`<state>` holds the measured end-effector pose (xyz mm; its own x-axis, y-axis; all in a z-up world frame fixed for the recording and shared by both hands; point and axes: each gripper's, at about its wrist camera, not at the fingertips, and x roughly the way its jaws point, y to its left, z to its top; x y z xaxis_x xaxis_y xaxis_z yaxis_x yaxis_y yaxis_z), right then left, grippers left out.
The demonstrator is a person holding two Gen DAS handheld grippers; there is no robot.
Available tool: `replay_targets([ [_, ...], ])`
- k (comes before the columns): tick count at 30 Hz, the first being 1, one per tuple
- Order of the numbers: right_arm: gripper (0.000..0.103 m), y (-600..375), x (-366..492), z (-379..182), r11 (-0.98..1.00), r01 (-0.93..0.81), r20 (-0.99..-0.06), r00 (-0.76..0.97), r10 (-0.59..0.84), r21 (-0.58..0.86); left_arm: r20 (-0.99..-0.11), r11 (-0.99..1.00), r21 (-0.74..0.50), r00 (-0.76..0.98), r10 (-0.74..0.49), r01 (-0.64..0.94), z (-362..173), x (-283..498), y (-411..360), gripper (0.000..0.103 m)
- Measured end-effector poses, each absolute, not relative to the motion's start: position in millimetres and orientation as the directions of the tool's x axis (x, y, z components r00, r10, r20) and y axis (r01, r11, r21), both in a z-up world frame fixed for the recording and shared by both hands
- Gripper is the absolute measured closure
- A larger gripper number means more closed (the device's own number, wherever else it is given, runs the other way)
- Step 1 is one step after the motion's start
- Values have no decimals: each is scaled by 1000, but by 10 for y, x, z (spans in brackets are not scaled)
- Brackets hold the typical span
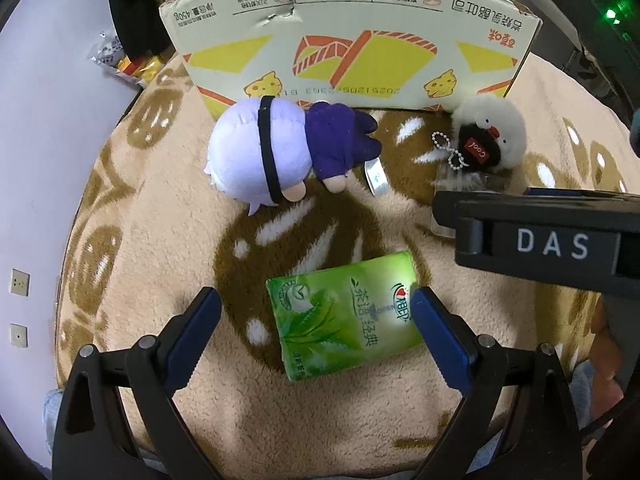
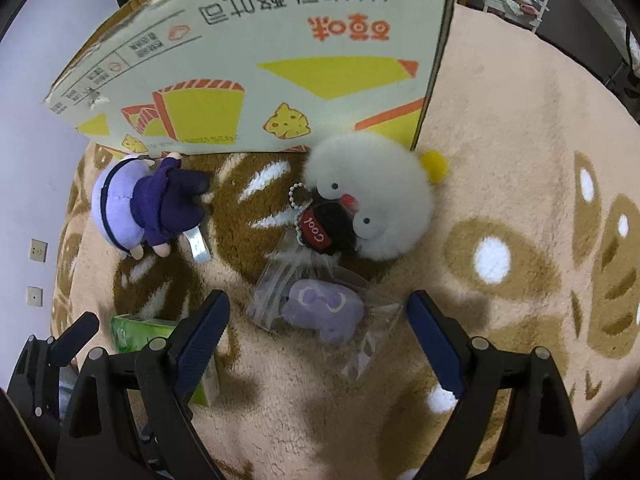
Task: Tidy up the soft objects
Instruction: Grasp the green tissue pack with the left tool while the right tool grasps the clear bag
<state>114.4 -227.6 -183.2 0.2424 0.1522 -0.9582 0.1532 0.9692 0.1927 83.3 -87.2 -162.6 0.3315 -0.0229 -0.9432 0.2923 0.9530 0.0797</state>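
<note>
A green tissue pack (image 1: 344, 316) lies on the beige rug between the fingers of my open left gripper (image 1: 316, 308); its edge also shows in the right wrist view (image 2: 136, 332). A purple plush doll (image 1: 280, 148) lies beside the cardboard box (image 1: 348, 36); the doll also shows in the right wrist view (image 2: 148, 208). A fluffy grey bird plush (image 2: 372, 200) with a "Cool" tag lies by the box corner, also in the left wrist view (image 1: 488, 136). A small purple soft toy in a clear bag (image 2: 320, 312) lies between the fingers of my open right gripper (image 2: 318, 312).
The beige and brown patterned rug (image 2: 520, 160) covers the surface. The box (image 2: 260, 52) stands at the back. Snack packets (image 1: 128, 64) lie off the rug at far left. The right gripper body (image 1: 552, 240) shows in the left wrist view.
</note>
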Motion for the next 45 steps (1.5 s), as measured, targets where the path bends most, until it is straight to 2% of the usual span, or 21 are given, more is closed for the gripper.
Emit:
replay_targets([
  [32, 6, -1910, 1283, -2246, 990, 122, -978, 203, 40, 66, -953, 962, 40, 300, -45, 270, -1746, 934, -825, 7],
  [45, 17, -1842, 1253, -2259, 993, 113, -981, 195, 4, 27, -962, 969, 2, 266, -66, 247, -1790, 986, -803, 8],
])
